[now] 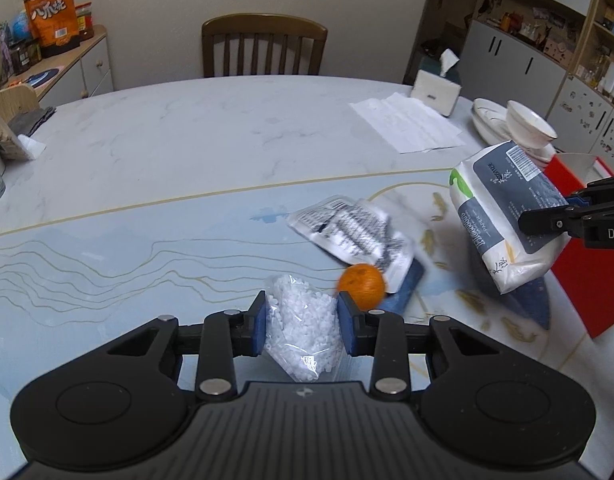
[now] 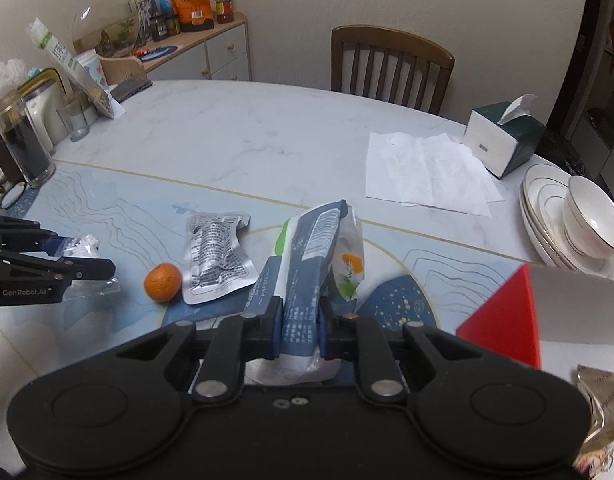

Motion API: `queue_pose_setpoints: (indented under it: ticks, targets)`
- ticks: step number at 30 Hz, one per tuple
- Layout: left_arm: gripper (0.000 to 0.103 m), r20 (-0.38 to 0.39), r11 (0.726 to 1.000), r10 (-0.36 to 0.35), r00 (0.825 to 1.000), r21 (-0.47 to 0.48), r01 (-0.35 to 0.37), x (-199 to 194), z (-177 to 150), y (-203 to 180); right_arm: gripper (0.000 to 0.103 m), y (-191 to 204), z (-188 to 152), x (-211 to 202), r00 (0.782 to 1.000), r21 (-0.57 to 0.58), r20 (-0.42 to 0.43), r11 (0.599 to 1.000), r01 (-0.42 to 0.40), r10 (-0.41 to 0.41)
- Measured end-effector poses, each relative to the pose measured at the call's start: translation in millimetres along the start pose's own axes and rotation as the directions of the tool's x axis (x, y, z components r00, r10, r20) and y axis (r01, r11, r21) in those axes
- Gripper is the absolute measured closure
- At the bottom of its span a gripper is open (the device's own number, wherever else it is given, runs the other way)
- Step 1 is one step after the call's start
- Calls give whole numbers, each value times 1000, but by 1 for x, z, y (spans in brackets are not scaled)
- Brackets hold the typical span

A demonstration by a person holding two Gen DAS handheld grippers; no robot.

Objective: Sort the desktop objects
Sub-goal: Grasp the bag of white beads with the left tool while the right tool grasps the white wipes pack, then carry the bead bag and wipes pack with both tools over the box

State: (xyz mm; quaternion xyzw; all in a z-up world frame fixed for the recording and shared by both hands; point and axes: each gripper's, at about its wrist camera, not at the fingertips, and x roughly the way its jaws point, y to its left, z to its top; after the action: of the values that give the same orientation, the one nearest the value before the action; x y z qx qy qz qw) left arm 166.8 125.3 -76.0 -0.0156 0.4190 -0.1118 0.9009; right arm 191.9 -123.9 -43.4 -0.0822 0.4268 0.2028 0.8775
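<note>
Left gripper (image 1: 301, 322) clamped; right gripper (image 2: 300, 330) clamped, both angled down

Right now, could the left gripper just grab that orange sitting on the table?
Probably not yet. The left gripper is shut on a clear bag of white pellets, so its jaws are full. The orange lies close beside its right finger, with nothing covering it.

Far ahead of the right jaws, across the marble-patterned bench (image 2: 247, 132), a wooden chair (image 2: 391, 68) stands at the far edge; ahead and to the right lie flat white paper sheets (image 2: 423, 172), with a tissue box (image 2: 503, 140) at their far right corner. Further right of those jaws, a white bowl (image 2: 591, 220) sits on stacked plates (image 2: 535, 208) near the bench edge. Well to the left and ahead stands a glass jug (image 2: 21, 140) with dark contents, and beyond it a sideboard (image 2: 223, 52) carrying an orange snack bag (image 2: 189, 0) and jars.
</note>
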Motion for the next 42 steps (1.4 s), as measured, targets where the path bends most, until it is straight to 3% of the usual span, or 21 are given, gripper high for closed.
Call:
queue_pose_setpoints:
  ticks: [7, 23, 42]
  targets:
    - [69, 18, 999, -41, 999, 6, 41, -15, 5, -21, 88, -7, -10, -29, 1000, 39, 28, 999, 1, -2]
    - [69, 79, 981, -165, 983, 116, 155, -43, 23, -107, 88, -35, -39, -98, 995, 90, 95, 996, 16, -25]
    - [69, 86, 949, -252, 964, 217, 229, -36, 44, -218, 88, -113, -73, -145, 987, 154, 136, 986, 65, -87]
